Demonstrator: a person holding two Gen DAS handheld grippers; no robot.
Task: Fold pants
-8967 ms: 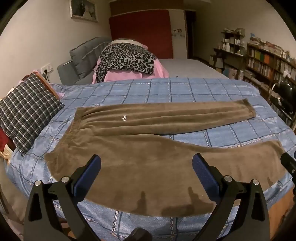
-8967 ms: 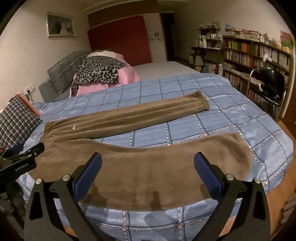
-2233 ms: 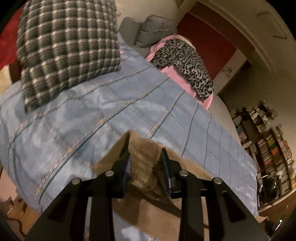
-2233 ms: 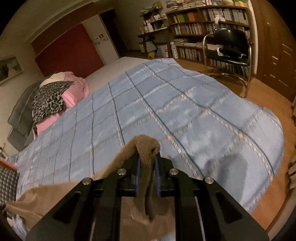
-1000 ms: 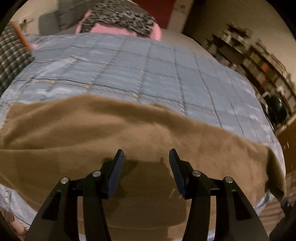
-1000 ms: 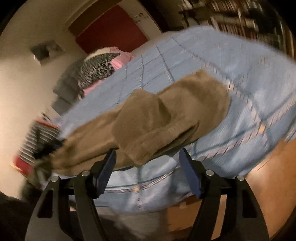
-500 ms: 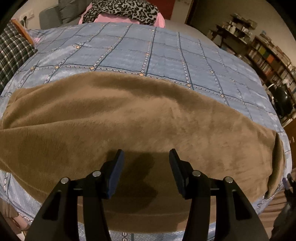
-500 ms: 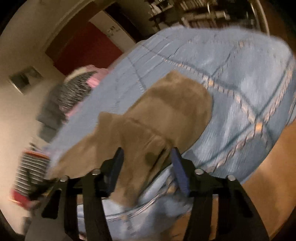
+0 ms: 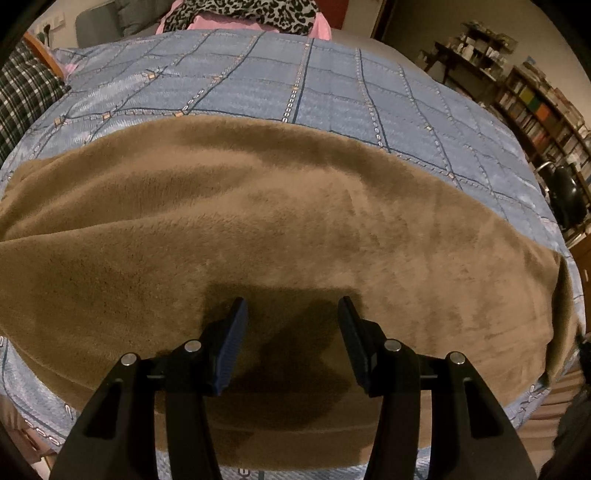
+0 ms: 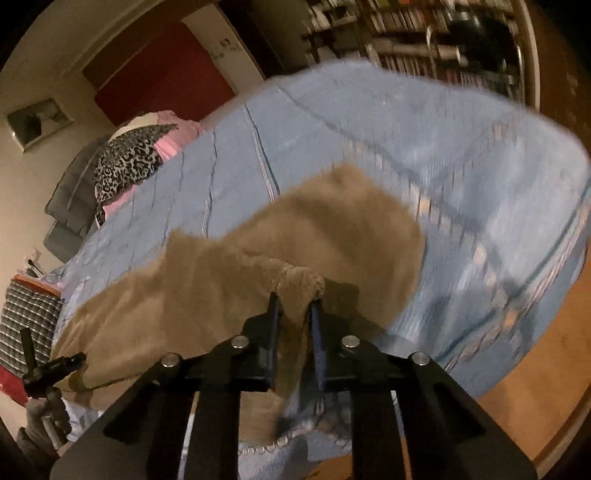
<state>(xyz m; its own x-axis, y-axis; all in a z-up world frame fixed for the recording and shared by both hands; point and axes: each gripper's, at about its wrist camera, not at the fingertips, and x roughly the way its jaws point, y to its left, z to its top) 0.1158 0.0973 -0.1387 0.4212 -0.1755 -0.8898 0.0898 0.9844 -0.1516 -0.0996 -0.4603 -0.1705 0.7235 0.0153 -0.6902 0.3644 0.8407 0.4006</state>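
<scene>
The brown fleece pants (image 9: 258, 229) lie lengthwise across the near side of the blue checked bed (image 9: 295, 85), one leg folded over the other. My left gripper (image 9: 291, 310) is open and empty, just above the middle of the pants. My right gripper (image 10: 295, 299) is shut on a bunched fold at the cuff end of the pants (image 10: 299, 284), lifting it a little off the bed near the right edge. The rest of the pants (image 10: 221, 280) stretches away to the left in the right wrist view.
A checked pillow (image 9: 18, 99) lies at the left end of the bed. A leopard-print and pink pile (image 9: 251, 14) sits at the far side. Bookshelves (image 9: 535, 107) and a black chair (image 9: 565, 199) stand to the right. Wooden floor (image 10: 535, 369) lies beyond the bed's right edge.
The near leg was folded over the far one. Both grippers let go; the left stays open over the middle, the right has just shut on the cuff end.
</scene>
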